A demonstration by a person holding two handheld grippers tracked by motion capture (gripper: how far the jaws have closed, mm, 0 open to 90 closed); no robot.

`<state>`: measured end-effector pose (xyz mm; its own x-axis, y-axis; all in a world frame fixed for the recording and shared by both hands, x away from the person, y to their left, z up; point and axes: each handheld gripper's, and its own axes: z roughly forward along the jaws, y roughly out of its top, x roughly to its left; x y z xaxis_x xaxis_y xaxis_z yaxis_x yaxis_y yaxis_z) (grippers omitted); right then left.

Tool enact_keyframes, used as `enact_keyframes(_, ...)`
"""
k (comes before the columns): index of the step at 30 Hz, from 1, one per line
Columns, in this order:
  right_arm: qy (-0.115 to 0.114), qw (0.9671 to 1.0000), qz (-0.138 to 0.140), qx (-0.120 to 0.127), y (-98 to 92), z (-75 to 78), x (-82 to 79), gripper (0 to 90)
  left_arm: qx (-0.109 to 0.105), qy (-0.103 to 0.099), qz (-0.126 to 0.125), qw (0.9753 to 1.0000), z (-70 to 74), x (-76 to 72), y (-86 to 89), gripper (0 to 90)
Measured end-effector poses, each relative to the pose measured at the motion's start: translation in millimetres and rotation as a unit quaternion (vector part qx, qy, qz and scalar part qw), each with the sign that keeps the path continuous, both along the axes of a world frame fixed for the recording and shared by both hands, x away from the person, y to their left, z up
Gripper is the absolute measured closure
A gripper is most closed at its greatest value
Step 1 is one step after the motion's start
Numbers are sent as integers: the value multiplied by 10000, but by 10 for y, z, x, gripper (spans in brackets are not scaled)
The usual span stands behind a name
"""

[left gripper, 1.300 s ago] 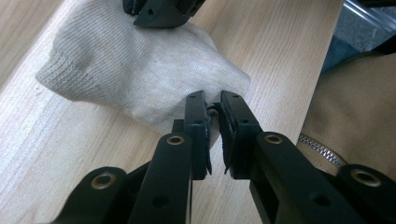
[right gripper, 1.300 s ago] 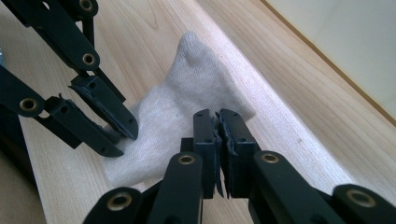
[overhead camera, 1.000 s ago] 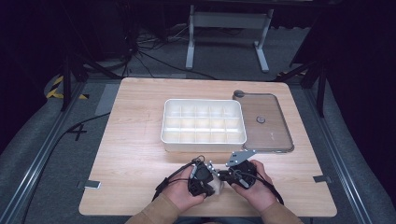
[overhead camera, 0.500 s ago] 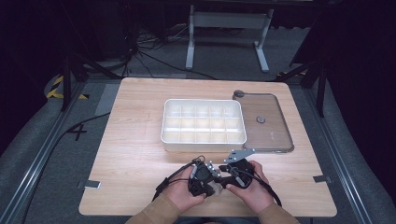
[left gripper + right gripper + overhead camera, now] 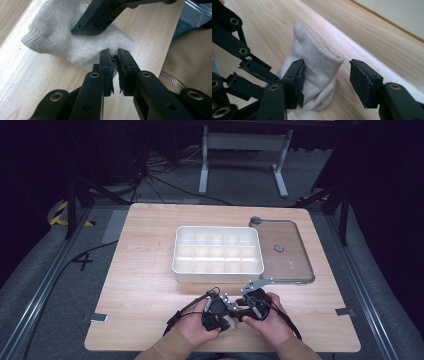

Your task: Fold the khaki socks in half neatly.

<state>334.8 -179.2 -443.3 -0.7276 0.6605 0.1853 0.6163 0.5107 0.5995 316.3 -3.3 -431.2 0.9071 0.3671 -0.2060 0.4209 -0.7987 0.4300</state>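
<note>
Both grippers work close together at the near edge of the table (image 5: 150, 285), in front of the white compartment tray (image 5: 218, 251). The work in hand looks like folding or rolling a white knitted cloth, possibly a sock (image 5: 75, 42), which lies on the wood between the two tools.

Left gripper (image 5: 114, 56): jaws clenched on a thin fold at the cloth's near corner; fabric visibly pinched between the pads.

Right gripper (image 5: 325, 82): jaws released and spread wide; one pad (image 5: 298, 82) touches the side of the bundled cloth (image 5: 317, 72), the other stands apart from it. Nothing is grasped here.

Cloth state: bunched and partly rolled, standing up in a loose hump in the right gripper view; flatter, with one broad face showing, in the left gripper view.

Tray compartments look empty from the high view; the clear lid (image 5: 285, 251) lies beside the tray, to its right.

Judgement: early to middle. The cloth is gathered and held on one side, but the fold is loose, not finished, and nothing is stowed. Left to do: close the right jaws on the bundle, tidy it, likely put it away
</note>
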Motion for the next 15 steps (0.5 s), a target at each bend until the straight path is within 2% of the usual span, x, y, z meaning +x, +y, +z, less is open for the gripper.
enact_keyframes(8, 125, 9999, -63, 65, -5, -19, 11, 470, 7, -14, 2, 10000, 0, -1, 0, 820)
enact_keyframes(15, 387, 9988, -113, 295, -16, -70, 30, 483, 22, -43, 6, 10000, -2, 1, 0, 826)
